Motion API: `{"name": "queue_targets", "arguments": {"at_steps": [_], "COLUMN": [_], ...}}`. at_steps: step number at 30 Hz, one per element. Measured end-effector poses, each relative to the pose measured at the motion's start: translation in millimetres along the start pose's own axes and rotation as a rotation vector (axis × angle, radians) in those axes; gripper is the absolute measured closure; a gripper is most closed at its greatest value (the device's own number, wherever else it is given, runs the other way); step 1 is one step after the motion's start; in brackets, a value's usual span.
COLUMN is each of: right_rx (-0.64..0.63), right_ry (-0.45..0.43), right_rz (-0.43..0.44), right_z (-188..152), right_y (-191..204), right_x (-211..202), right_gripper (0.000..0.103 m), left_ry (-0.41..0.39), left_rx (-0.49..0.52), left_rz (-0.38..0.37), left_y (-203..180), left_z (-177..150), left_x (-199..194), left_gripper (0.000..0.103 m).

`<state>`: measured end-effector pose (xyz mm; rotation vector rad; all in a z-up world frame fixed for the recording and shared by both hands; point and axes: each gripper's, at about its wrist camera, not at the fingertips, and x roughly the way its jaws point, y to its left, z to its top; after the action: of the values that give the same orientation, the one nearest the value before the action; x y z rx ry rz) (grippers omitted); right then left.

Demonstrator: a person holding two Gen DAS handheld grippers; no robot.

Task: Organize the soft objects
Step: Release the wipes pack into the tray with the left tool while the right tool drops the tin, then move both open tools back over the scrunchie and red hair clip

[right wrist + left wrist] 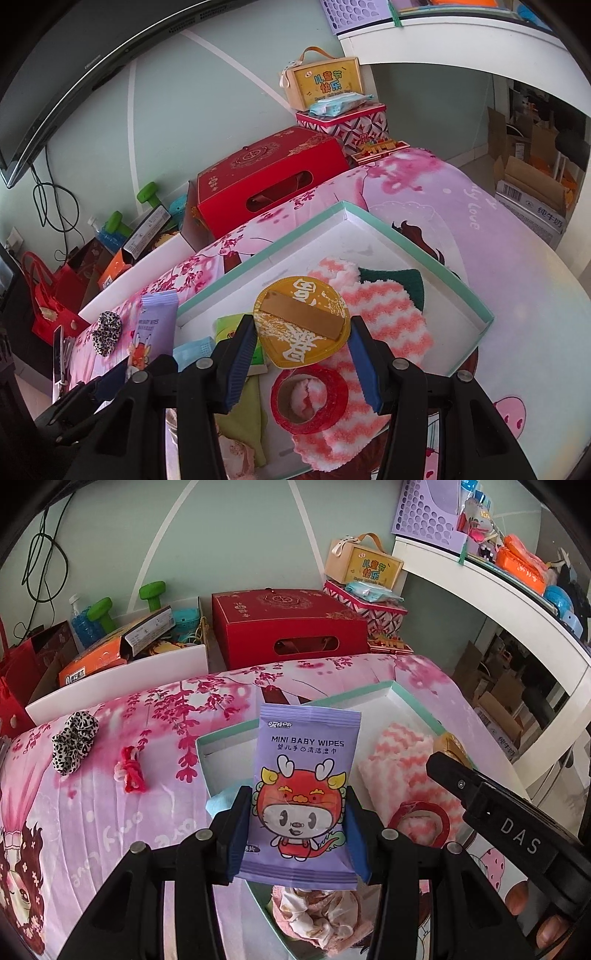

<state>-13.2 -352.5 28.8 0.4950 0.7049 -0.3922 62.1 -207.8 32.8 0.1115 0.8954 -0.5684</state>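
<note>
Soft objects are being gathered into the shallow teal-rimmed box [424, 245] lying on the pink floral bedspread [122, 812]. Largest inside is the pink-and-white fuzzy sock [380, 314]: limp and light, it will sag wherever it is pinched, so a bunched fold is the best hold. On it lies the red ring of tape [310, 402], stiffer and best taken across its band.

The left gripper [297, 829] pinches the purple baby wipes pack [304, 794] across its lower half, pads against both side edges; the film looks slick and the filling squashy (a firm hold near the middle should stop it sliding). It hangs over the near-left part of the box.

The right gripper [301, 347] has its jaws closed on the edges of a yellow fabric disc with a tan strap [301, 321], thin and floppy, held above the sock.

Outside, well apart from the box on the bedspread, lie a leopard-print scrunchie [74, 740] and a smaller red-and-pink hair tie [129, 771], both springy and easy to nip anywhere.

The box's far corner is bare; its low walls could catch a drooping item.
</note>
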Motion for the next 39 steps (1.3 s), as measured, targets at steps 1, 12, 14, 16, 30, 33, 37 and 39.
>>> {"name": "queue_targets", "arguments": {"at_steps": [1, 12, 14, 16, 30, 33, 37, 39], "right_rx": [0.001, -0.021, -0.019, -0.020, -0.035, -0.032, -0.037, -0.039], "right_ry": [0.002, 0.015, 0.015, 0.016, 0.059, 0.067, 0.075, 0.072], "right_rz": [-0.001, -0.020, -0.033, -0.052, -0.146, -0.151, -0.155, -0.154], "right_z": [-0.1, -1.6, -1.5, -1.7, -7.1, -7.8, -8.2, -8.5], "right_y": [-0.4, 4.7, 3.6, 2.1, -3.7, -4.6, -3.7, -2.0], "right_x": [0.4, 3.2, 3.3, 3.5, 14.9, 16.7, 18.2, 18.0], "right_gripper": [0.049, 0.024, 0.016, 0.010, 0.000, 0.000, 0.000, 0.000], "left_ry": [0.003, 0.004, 0.006, 0.005, 0.068, 0.084, 0.111, 0.121], "left_rx": [0.001, -0.024, -0.043, -0.066, -0.265, -0.287, -0.310, -0.325], "left_rz": [0.002, 0.044, 0.056, 0.066, 0.155, 0.161, 0.167, 0.171], "left_y": [-0.1, 13.1, 19.5, 26.7, 82.4, 88.3, 96.1, 101.7], "left_z": [-0.2, 1.0, 1.7, 1.6, -8.3, -10.1, -14.6, -17.3], "left_x": [0.7, -4.2, -4.2, -4.6, 3.8, 4.8, 4.3, 2.5], "left_gripper": [0.054, 0.033, 0.022, 0.018, 0.013, 0.013, 0.013, 0.013]}}
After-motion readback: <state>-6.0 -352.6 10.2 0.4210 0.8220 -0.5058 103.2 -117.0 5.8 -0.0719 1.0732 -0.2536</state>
